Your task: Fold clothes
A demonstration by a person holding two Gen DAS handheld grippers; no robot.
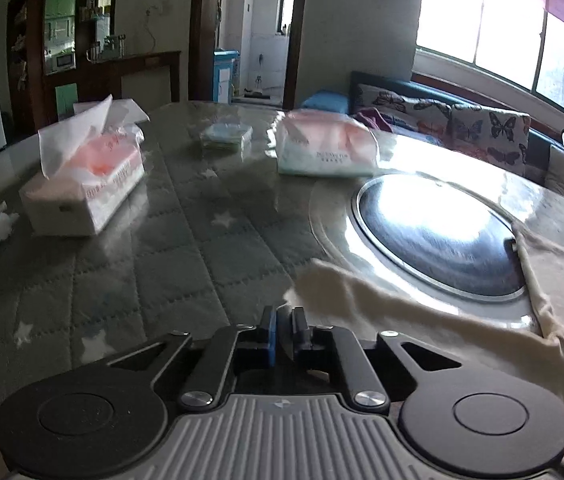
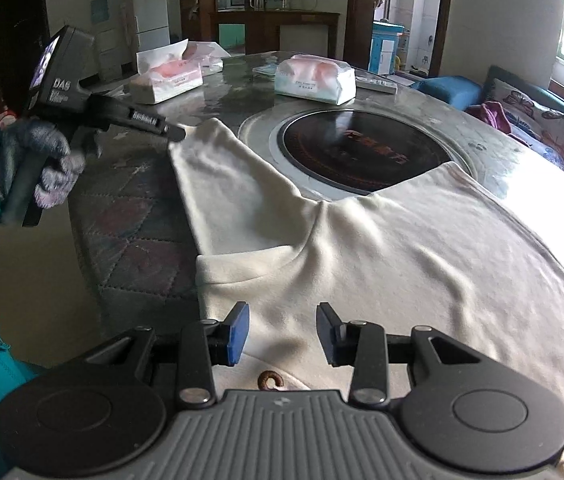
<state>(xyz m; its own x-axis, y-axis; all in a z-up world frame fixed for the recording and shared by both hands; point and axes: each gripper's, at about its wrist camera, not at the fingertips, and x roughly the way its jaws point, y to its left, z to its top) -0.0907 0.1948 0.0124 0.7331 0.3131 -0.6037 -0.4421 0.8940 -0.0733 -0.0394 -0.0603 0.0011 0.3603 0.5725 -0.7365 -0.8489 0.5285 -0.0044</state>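
A cream long-sleeved shirt (image 2: pixel 401 248) lies spread on the round table, its body partly over the edge of the dark inset hotplate (image 2: pixel 361 148). One sleeve (image 2: pixel 222 168) stretches away to the left. My left gripper (image 2: pixel 178 133), held by a gloved hand (image 2: pixel 54 168), is shut on that sleeve's end. In the left wrist view the left gripper (image 1: pixel 284 320) has its fingers pressed close together, with the cream sleeve (image 1: pixel 361 292) running off to the right. My right gripper (image 2: pixel 282 332) stands open just above the shirt, near the neckline (image 2: pixel 250 270).
An open tissue pack (image 2: pixel 170 76) and a sealed one (image 2: pixel 313 78) sit on the far side of the quilted table cover (image 1: pixel 142 264). A small folded packet (image 1: pixel 226 136) lies between them. A sofa with butterfly cushions (image 1: pixel 481 132) stands to the right under the window.
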